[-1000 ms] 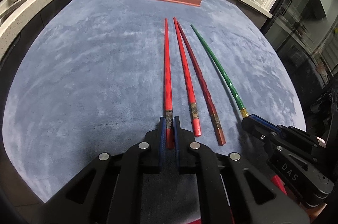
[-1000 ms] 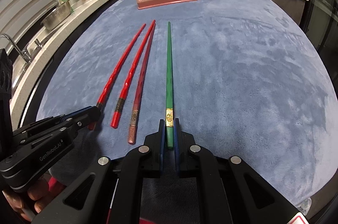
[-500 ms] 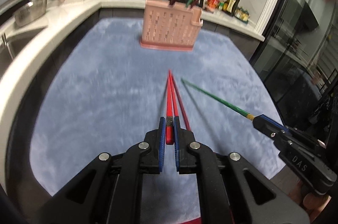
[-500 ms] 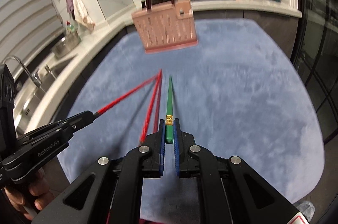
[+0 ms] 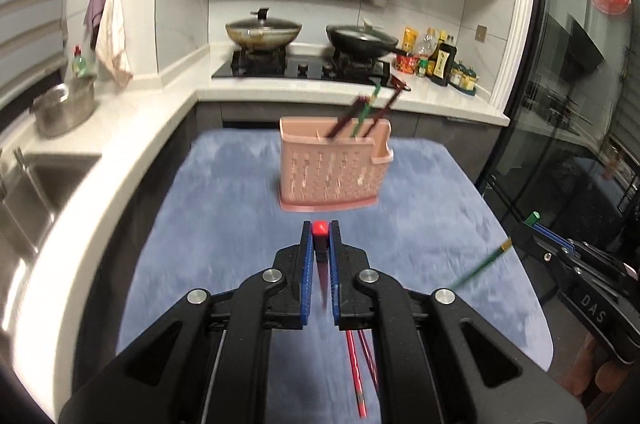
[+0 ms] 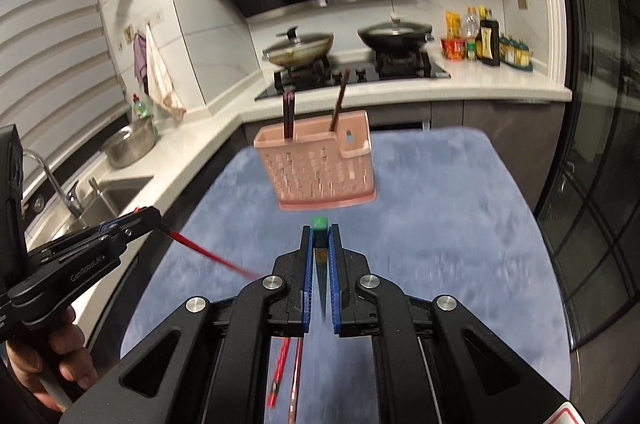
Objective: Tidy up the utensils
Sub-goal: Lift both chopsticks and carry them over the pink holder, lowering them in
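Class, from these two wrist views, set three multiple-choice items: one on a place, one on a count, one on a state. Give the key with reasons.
1. Where does the pink basket stand?
A. on the blue mat
B. in the sink
C. on the stove

2. How many chopsticks lie on the mat?
A. none
B. two
C. five

3. What do the right tongs hold?
A. nothing
B. a spoon
C. a green chopstick

Key: 1 A, its base rests on the mat. 2 B, a red chopstick and a dark red chopstick lie below the left tongs. 3 C, the green end shows between the shut fingers.
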Available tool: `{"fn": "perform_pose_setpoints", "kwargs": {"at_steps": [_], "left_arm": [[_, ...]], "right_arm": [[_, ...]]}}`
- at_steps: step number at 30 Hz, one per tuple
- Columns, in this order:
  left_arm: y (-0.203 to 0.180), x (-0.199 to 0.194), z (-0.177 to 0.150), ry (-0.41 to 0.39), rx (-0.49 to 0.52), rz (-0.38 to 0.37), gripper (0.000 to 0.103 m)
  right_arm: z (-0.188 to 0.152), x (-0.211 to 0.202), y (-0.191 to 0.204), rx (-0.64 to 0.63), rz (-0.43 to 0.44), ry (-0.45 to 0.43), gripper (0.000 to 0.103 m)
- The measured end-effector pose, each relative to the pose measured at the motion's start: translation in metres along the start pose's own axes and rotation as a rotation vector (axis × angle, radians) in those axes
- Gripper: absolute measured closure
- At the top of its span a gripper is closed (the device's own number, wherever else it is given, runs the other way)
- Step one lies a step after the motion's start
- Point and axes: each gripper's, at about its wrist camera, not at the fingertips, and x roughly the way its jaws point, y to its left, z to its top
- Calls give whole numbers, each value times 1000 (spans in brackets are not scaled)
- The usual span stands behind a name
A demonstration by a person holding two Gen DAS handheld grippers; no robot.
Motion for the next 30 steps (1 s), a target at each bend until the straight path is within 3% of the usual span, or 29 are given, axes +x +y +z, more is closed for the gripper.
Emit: {"fn": "perform_pose_setpoints", "kwargs": {"at_steps": [12, 18, 26, 30], "left_arm": [[13, 8, 114, -147, -12, 19, 96], [19, 21, 167, -219, -21, 47, 96], [24, 55, 205, -273, -23, 72, 96], [31, 83, 208, -247, -38, 76, 96]], "right_arm": [[108, 6, -4, 24, 77, -160, 96], [172, 18, 5, -18, 55, -272, 96], [225, 64, 13, -39, 32, -318, 96], [231, 92, 13, -39, 27, -301, 96]]}}
